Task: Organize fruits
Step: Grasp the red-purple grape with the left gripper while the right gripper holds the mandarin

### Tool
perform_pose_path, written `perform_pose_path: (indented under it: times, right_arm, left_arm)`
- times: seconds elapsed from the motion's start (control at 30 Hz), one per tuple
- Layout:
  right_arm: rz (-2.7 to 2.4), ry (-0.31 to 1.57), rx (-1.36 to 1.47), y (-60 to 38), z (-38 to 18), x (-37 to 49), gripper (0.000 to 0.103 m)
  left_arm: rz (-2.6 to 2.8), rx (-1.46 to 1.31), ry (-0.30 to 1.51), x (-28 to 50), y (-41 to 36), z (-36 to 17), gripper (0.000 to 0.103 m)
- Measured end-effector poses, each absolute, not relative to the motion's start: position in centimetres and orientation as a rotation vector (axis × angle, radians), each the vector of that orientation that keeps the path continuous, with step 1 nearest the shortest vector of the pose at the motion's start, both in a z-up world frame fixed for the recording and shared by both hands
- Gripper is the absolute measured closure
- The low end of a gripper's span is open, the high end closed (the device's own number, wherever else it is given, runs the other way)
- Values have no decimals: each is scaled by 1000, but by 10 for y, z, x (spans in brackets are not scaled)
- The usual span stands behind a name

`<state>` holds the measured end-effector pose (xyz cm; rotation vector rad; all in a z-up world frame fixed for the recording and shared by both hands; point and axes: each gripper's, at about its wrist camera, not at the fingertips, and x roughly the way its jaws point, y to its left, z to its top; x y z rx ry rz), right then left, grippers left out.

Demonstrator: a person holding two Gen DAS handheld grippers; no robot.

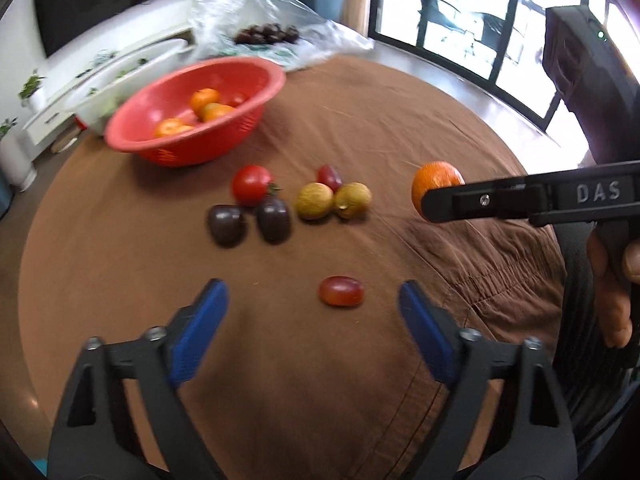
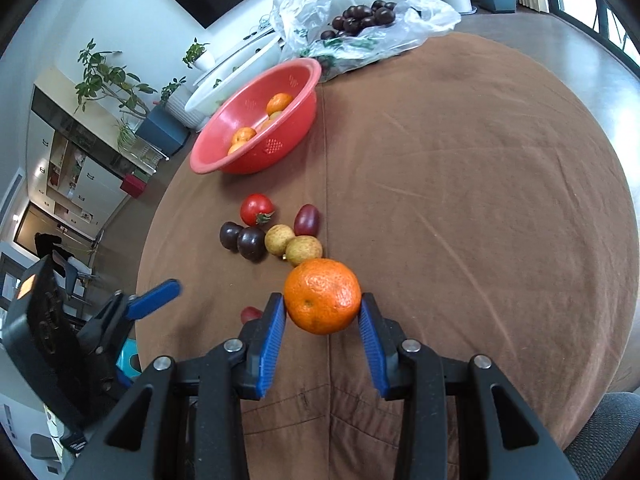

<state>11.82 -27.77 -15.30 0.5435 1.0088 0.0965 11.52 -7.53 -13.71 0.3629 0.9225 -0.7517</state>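
In the right wrist view the red grape (image 2: 250, 313) is mostly hidden behind a blue finger (image 2: 272, 340). Behind the red bowl (image 1: 192, 112), the dark fruit in the plastic bag (image 1: 264, 20) is just blur.

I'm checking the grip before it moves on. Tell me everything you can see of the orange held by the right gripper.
The orange is round, bright, with dimpled peel and a small stem scar facing the camera. It looks whole. The right gripper clamps it between blue fingers on both sides, lifted above the brown cloth, nearer than the loose fruit.
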Motion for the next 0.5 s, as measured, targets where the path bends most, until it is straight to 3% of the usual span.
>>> perform_pose_path:
  times: [0.07, 0.17, 0.5]
  right_arm:
    - [98, 1004, 552, -281, -153, 115, 63]
    - [102, 996, 560, -284, -152, 112, 63]
    - [112, 991, 573, -288, -153, 110, 63]
  left_arm:
    - [-761, 372, 948, 120, -82, -143, 42]
    - [-779, 381, 960, 124, -88, -148, 52]
    - [-798, 401, 979, 124, -93, -159, 63]
